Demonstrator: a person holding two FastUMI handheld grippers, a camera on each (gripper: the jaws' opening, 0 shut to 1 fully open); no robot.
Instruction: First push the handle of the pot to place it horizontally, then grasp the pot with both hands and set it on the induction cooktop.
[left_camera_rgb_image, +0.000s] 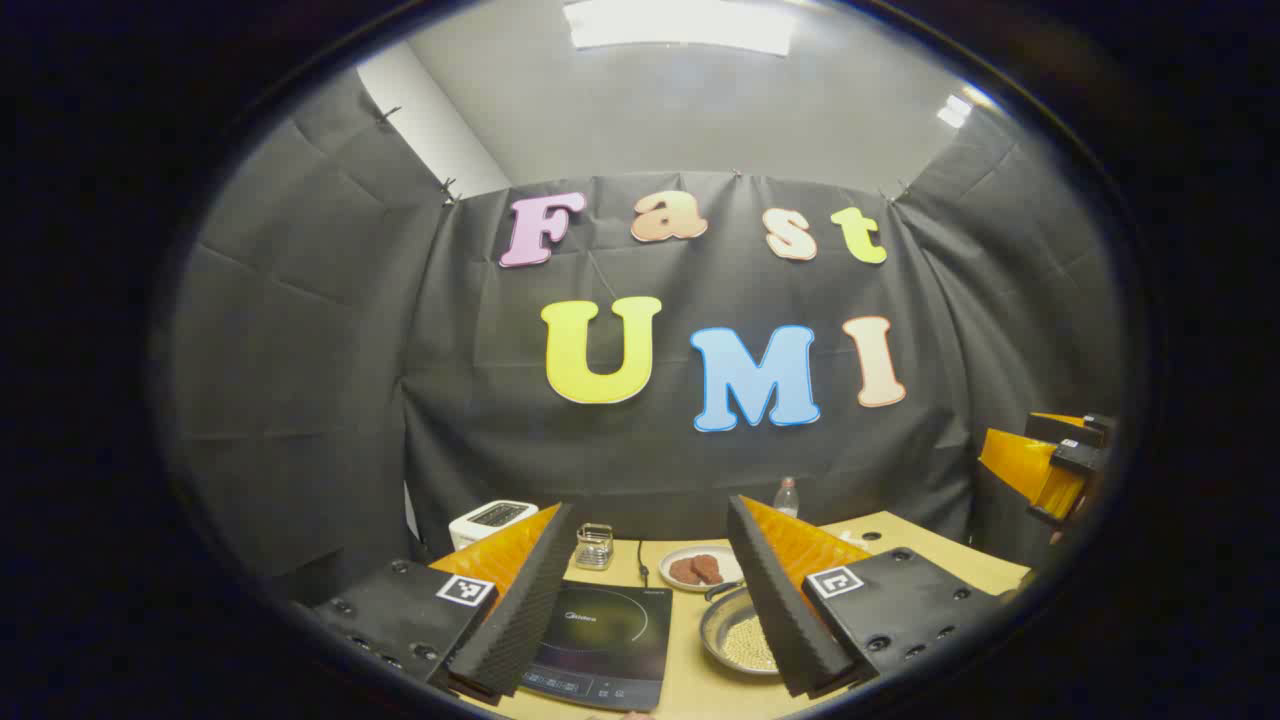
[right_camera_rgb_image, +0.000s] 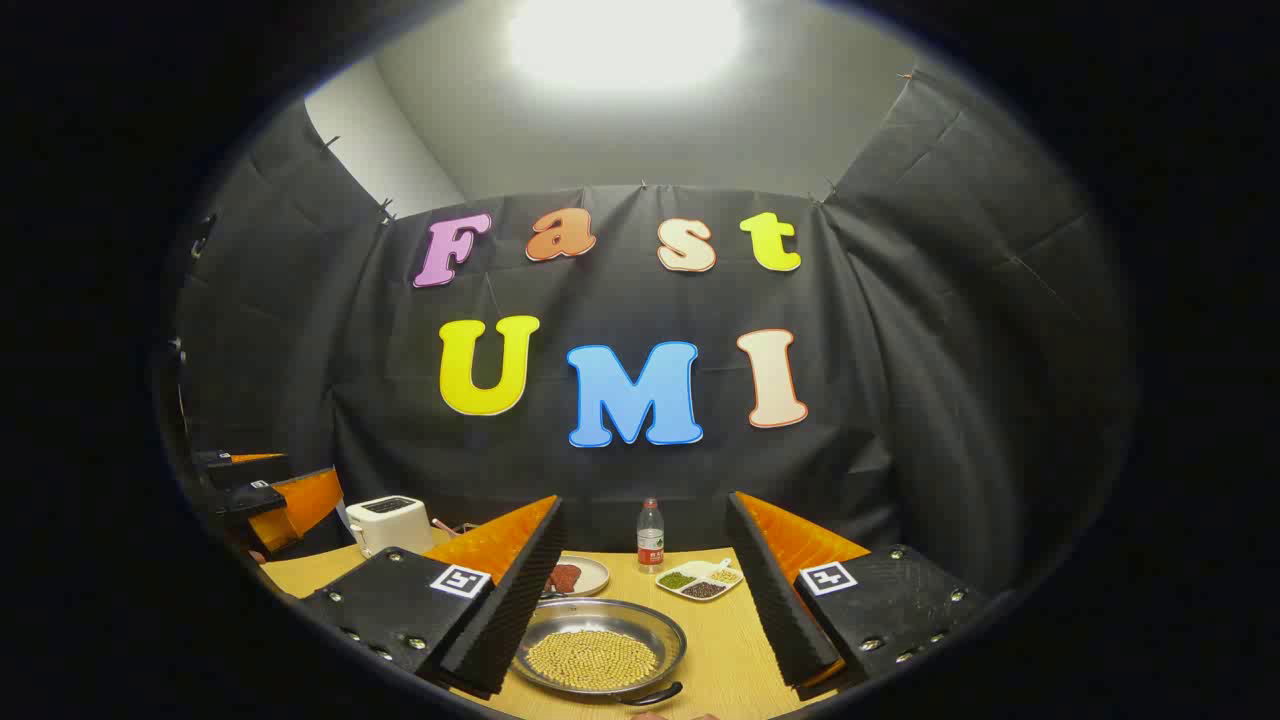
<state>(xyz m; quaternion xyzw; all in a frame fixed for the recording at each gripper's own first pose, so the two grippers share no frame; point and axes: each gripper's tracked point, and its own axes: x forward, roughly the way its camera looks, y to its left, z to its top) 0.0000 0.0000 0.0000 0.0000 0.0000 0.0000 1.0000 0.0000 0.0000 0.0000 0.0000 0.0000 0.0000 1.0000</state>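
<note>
pot (right_camera_rgb_image: 600, 652): sitting on the table (right_camera_rgb_image: 720, 650) w/ beans inside, handle at about 5 o'clock by the near rim, so prob not pushed horizontal yet
cooktop (left_camera_rgb_image: 605, 645): lying at pot's 9 o'clock, just beside it, short carry
right gripper (right_camera_rgb_image: 640, 590): hovering above pot, fingers spread wide, holding nothing
left gripper (left_camera_rgb_image: 650, 590): hanging over cooktop/pot gap, also wide open, empty
extras: meat plate (right_camera_rgb_image: 575, 575), bottle (right_camera_rgb_image: 650, 535), toaster (right_camera_rgb_image: 388, 522) sitting toward 12, out of the way

Pot (left_camera_rgb_image: 742, 632) sits right of the induction cooktop (left_camera_rgb_image: 604, 643) on the surface (left_camera_rgb_image: 690, 680), toaster (left_camera_rgb_image: 492, 521) behind-left, bottle (right_camera_rgb_image: 650, 535) at back.
</note>
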